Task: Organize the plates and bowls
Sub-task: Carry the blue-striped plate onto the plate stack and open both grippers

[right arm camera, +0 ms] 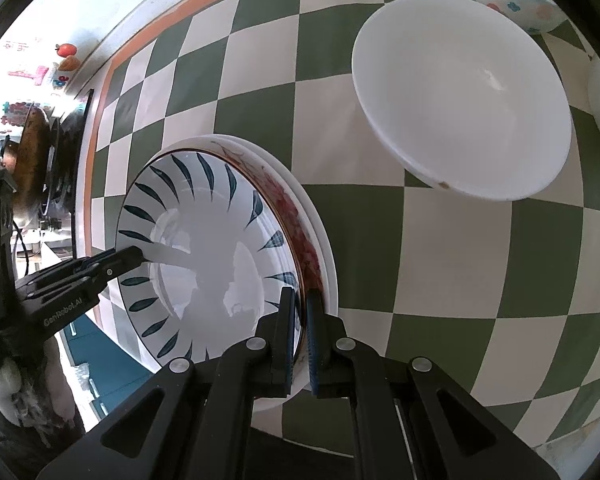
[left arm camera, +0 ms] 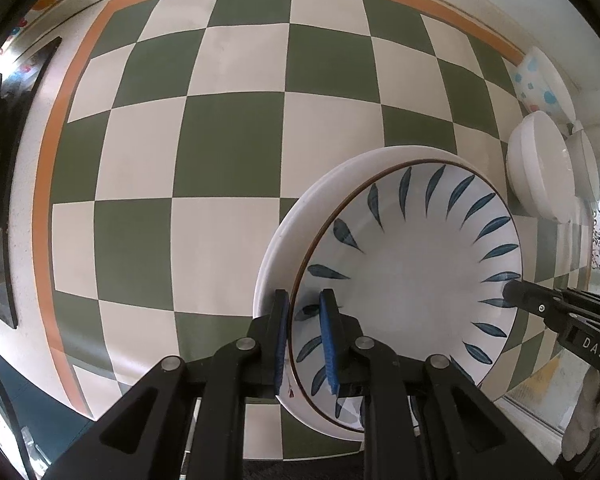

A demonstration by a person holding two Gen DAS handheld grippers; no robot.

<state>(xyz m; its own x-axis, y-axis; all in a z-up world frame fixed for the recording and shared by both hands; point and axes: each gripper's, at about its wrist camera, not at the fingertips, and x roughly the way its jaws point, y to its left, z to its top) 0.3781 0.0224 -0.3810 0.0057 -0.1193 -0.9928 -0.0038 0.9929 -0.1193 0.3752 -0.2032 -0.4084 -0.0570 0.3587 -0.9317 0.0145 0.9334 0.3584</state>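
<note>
Both claws clamp the leaf-pattern bowl: left claw on its near rim, right claw opposite. Plate stack sits directly underneath, white bowl beyond the right claw.

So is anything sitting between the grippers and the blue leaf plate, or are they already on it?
Nothing visible is in the way. The left gripper is clamped on one side of the blue leaf plate's rim and the right gripper on the opposite side. The plate sits on a stack of other plates.
</note>
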